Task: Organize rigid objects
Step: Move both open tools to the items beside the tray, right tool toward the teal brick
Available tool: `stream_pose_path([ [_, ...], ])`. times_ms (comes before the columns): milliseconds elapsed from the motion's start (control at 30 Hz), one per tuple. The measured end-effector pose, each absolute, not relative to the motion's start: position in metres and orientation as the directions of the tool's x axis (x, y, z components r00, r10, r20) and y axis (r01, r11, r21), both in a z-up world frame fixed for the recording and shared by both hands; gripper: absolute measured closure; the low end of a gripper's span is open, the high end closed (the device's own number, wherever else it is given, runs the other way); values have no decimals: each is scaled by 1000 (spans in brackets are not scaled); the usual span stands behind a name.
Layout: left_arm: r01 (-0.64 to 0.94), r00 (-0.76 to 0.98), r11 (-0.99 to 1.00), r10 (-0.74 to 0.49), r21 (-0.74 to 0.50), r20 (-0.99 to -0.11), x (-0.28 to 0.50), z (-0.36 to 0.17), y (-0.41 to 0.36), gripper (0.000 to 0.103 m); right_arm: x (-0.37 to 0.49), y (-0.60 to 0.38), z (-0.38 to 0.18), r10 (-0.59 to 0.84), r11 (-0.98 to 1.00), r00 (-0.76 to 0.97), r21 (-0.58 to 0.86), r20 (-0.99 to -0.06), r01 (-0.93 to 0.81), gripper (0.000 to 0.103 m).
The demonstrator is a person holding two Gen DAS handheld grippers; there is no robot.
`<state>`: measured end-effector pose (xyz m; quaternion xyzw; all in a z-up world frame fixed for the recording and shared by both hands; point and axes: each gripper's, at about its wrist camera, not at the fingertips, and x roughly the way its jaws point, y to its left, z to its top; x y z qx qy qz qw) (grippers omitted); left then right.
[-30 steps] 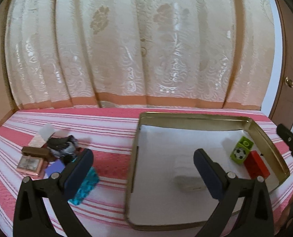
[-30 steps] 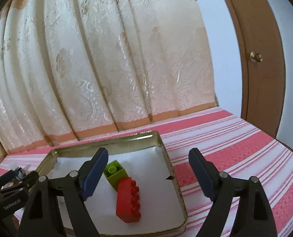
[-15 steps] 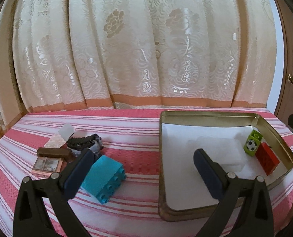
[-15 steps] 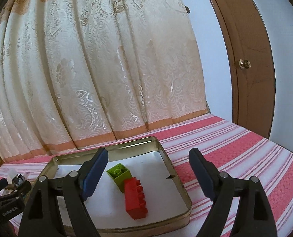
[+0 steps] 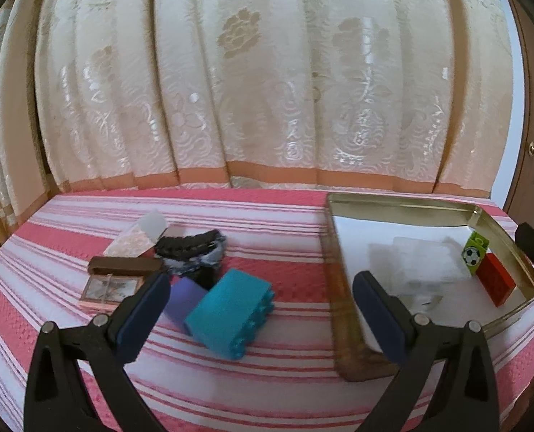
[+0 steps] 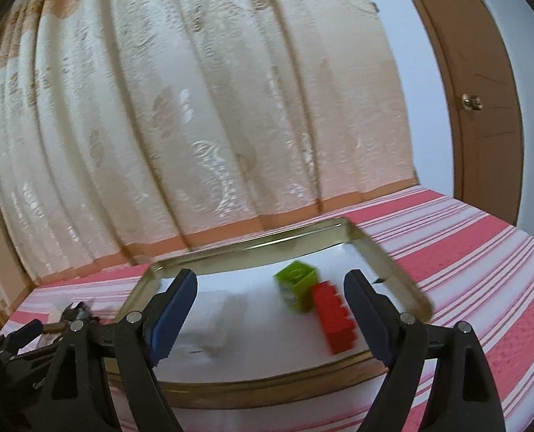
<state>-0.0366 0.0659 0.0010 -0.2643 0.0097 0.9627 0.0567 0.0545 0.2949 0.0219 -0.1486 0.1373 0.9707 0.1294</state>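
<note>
A gold metal tray (image 5: 404,204) with a white liner lies on the striped cloth; it holds a green block (image 5: 474,252) with a football print and a red brick (image 5: 496,283). In the right wrist view the tray (image 6: 393,270), green block (image 6: 297,284) and red brick (image 6: 335,318) lie ahead. A teal brick (image 5: 231,312) and a purple block (image 5: 184,298) lie left of the tray, between the fingers of my left gripper (image 5: 261,318), which is open and empty. My right gripper (image 6: 270,316) is open and empty over the tray's near edge.
A pile left of the tray holds a brown bar (image 5: 123,265), a small framed box (image 5: 110,287), a black fabric bundle (image 5: 191,248) and a pale card (image 5: 137,237). A cream curtain (image 5: 267,90) hangs behind. A brown door (image 6: 483,108) stands at the right.
The left gripper has swung left toward the teal brick and the pile, so the tray sits further right. The right gripper has turned slightly, with the bricks now between its fingers.
</note>
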Motion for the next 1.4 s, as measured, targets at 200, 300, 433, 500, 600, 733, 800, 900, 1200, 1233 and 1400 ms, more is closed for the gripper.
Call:
stream_pose_path([
  [200,-91,-847,-995,94,-33,-523,-40,-3,43,0,48,267,21,173,-940,-928,225,-330,-256,17],
  [300,-76,-843,-996,90,-48,-531,-42,-5,31,0,43,253,21,158,-947,-930,216,-332,-238,17],
  [433,-61,-839,-997,81,-56,-537,-45,-7,16,0,37,233,21,122,-959,-930,202,-346,-200,17],
  [500,-54,-841,-997,74,-53,-537,-46,-7,9,0,33,223,21,102,-963,-929,198,-356,-182,17],
  [600,-42,-842,-998,59,-44,-535,-48,-7,-1,0,28,209,20,81,-969,-927,189,-365,-160,17],
  [733,-21,-845,-1000,28,-20,-535,-51,-7,-17,0,23,191,20,66,-977,-924,164,-377,-136,17],
  [800,-9,-841,-1000,16,-15,-541,-54,-7,-29,0,20,183,20,51,-981,-922,154,-384,-118,17],
  [900,10,-834,-1000,4,-23,-552,-59,-7,-46,0,12,167,17,18,-989,-911,126,-413,-77,18],
  [1200,100,-799,-995,-70,-17,-598,-74,-15,-88,0,-10,130,10,-51,-995,-874,101,-482,2,18],
  [1233,114,-790,-993,-78,-21,-608,-76,-16,-92,0,-13,126,9,-54,-995,-870,98,-490,7,18],
  [1400,160,-763,-987,-110,-22,-637,-82,-21,-106,0,-29,98,2,-86,-996,-829,55,-552,67,18],
])
